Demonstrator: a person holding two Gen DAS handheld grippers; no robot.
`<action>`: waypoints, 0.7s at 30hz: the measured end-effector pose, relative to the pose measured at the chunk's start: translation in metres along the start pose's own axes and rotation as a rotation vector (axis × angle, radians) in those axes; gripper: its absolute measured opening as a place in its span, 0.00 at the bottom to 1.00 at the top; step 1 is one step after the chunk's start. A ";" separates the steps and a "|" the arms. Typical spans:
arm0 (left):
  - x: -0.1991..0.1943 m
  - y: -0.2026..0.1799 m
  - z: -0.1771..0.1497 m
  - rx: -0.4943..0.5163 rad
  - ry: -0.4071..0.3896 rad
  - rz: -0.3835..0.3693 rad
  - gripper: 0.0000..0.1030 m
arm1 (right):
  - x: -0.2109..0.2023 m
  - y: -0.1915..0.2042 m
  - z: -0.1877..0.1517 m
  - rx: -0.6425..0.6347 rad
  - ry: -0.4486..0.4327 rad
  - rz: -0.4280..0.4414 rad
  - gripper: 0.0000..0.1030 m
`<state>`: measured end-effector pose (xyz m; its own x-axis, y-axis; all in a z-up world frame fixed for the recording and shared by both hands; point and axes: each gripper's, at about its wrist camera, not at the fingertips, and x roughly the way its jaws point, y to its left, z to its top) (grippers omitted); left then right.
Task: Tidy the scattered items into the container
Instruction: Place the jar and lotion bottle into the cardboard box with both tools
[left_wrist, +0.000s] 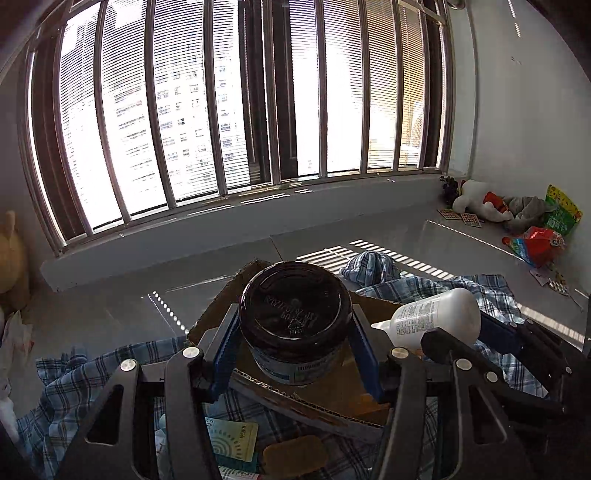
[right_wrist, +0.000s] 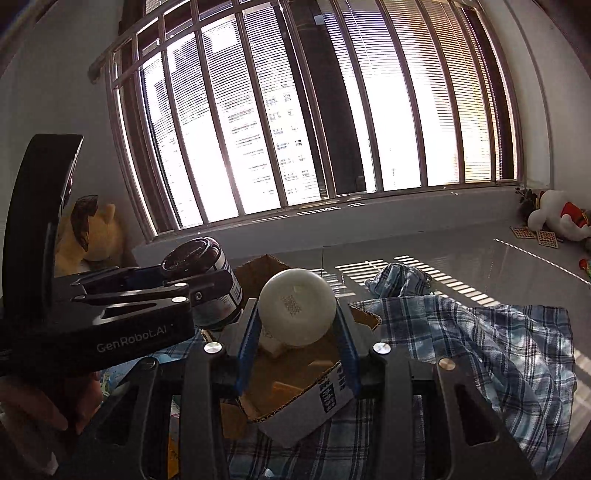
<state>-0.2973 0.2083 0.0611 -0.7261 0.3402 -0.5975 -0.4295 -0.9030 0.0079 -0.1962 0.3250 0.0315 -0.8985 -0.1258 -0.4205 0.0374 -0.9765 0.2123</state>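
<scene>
My left gripper is shut on a dark jar with a black lid, which tilts toward the camera. The jar hangs over an open cardboard box. To its right, my right gripper holds a white squeeze bottle lying sideways. In the right wrist view the white bottle shows its round bottom between the blue pads of the right gripper, just above the box. The left gripper with the jar is at the left, beside the box. A hand shows at the lower left.
A blue plaid cloth lies under and around the box. Cards and a brown pad lie on it in front. Plush toys and snack bags sit at the far right corner, and a yellow plush at the left. A barred window stands ahead.
</scene>
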 end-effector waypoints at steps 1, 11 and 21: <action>0.005 0.001 -0.003 -0.010 0.012 -0.005 0.57 | 0.002 0.000 -0.001 0.001 0.007 0.008 0.37; -0.014 0.014 -0.016 -0.008 -0.093 0.122 0.84 | -0.006 0.016 -0.003 -0.073 -0.039 -0.022 0.60; -0.040 0.026 -0.042 0.028 -0.074 0.163 0.85 | -0.015 0.027 -0.015 -0.098 -0.018 0.005 0.60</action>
<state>-0.2569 0.1605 0.0509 -0.8245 0.2093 -0.5257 -0.3168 -0.9406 0.1223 -0.1747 0.2976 0.0306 -0.9061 -0.1281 -0.4032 0.0833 -0.9884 0.1269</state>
